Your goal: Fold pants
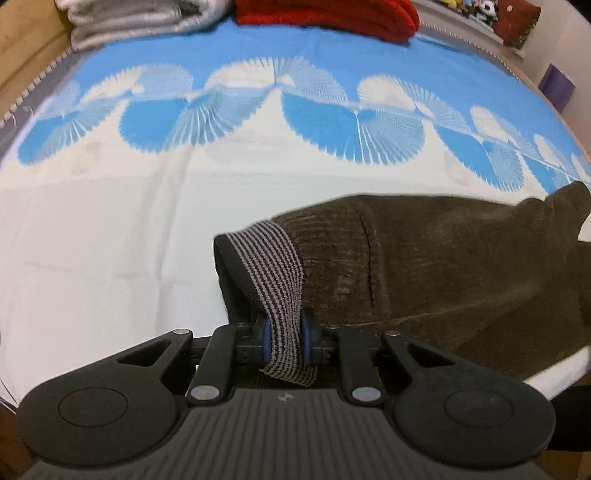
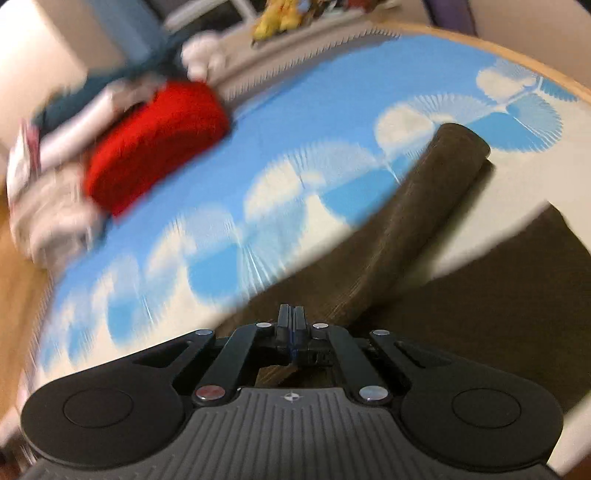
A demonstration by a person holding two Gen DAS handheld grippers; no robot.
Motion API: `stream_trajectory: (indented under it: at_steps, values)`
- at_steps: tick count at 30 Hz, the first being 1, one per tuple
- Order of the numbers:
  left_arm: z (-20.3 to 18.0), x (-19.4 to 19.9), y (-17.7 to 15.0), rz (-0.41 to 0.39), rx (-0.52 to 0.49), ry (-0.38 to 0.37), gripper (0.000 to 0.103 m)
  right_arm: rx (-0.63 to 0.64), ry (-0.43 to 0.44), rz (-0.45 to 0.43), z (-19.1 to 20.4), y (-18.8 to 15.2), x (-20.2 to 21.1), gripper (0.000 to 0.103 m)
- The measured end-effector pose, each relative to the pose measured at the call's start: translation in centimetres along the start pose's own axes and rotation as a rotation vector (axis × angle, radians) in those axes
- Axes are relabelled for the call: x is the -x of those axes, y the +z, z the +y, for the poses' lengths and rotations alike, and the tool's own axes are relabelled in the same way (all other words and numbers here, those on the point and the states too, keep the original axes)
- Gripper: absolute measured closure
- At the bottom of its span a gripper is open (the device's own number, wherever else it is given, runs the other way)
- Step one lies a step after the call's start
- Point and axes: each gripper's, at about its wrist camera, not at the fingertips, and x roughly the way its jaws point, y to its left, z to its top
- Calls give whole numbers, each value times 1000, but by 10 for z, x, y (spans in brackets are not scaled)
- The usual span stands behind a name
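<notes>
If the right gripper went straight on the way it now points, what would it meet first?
Most likely the brown pants: the right gripper, jaws shut, points along a pant leg stretching away over the blue and white bedsheet. The picture is blurred, so I cannot tell how near the cloth lies.

Bed, blue-and-white fan-print sheet [image 1: 147, 221].
We see folded red [image 1: 332, 16] and grey blankets [image 1: 140, 18] at its far edge, pale wall [image 1: 565, 33] behind.
</notes>
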Motion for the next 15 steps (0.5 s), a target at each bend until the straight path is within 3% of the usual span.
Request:
stream_trajectory:
  at_steps: [2,3,6,7,8,9,12,15]
  values:
    - [-8,-9,-1,41,-51,50,81,16,-17,156,-22,-22,-10,103]
    - [-14,-12,-1,51,-72,72,81,-11,-48,183,-37,-25,-12,103]
    - [-22,-11,4,35,-65,87,76,-95,-78,64,-69,-7,-4,100]
    - [-24,-9,6,28,-59,96,71,-140,-74,23,-79,1,-2,99]
    - [-25,-9,8,28,-46,107,58,-208,-59,-14,-93,11,-3,99]
    - [-24,-9,9,25,-30,113,55,-269,-48,-36,-104,18,-6,98]
    - [-19,2,13,-42,24,134,55,-404,-40,-56,-128,33,-27,85]
    - [-19,20,17,-154,51,67,59,-440,-68,-42,-138,44,-55,79]
